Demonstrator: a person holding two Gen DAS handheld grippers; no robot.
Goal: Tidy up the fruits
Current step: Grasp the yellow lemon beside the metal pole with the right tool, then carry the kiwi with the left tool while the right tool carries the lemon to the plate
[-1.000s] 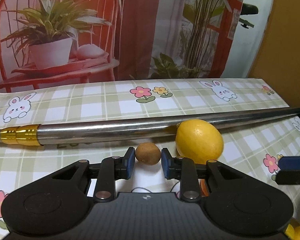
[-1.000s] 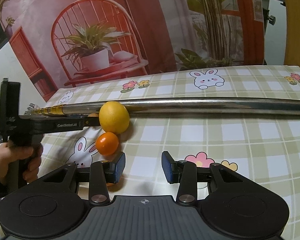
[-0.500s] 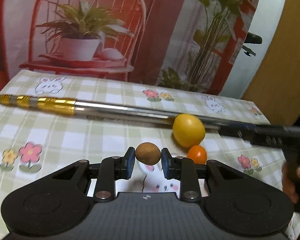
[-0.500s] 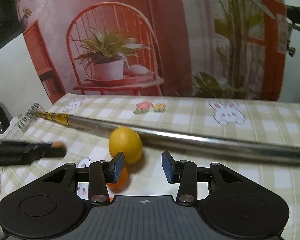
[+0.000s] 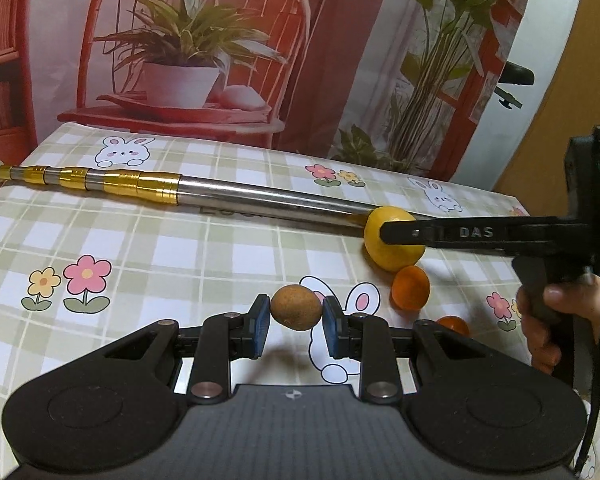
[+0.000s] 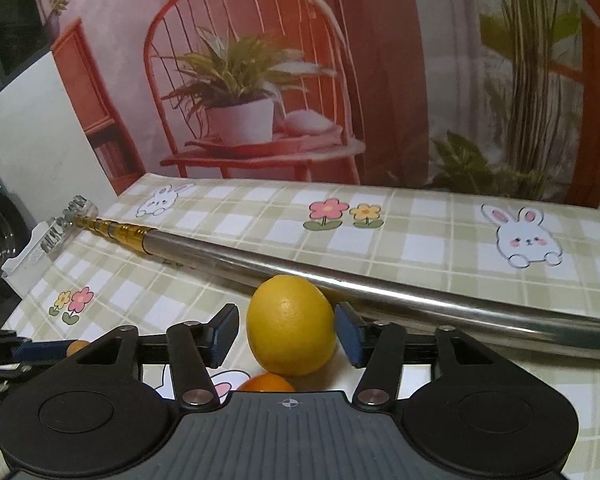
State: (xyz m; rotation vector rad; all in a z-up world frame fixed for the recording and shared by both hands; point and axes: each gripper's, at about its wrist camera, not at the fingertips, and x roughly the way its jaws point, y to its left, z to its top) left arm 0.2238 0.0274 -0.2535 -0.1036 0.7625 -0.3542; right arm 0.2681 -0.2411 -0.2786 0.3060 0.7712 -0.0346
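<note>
My left gripper (image 5: 292,316) is shut on a small brown round fruit (image 5: 296,307), held above the checked tablecloth (image 5: 160,264). A yellow lemon (image 6: 292,324) lies against a metal pole (image 6: 380,292). My right gripper (image 6: 286,330) straddles it with its jaws opening; a gap shows beside the left pad (image 6: 224,334). In the left wrist view the right gripper (image 5: 388,232) reaches across the lemon (image 5: 392,258) from the right, with a hand (image 5: 560,308) on its grip. An orange mandarin (image 5: 411,288) sits just in front of the lemon, and a second one (image 5: 454,325) lies nearer.
The telescopic pole (image 5: 260,200) with gold bands runs across the table from the far left edge. A printed backdrop of a red chair and plants (image 5: 188,60) hangs behind the table. A white block (image 6: 40,248) lies at the pole's left tip.
My left gripper has carried the brown fruit left, away from the lemon. My right gripper has moved up to the lemon and its jaws have widened around it.
</note>
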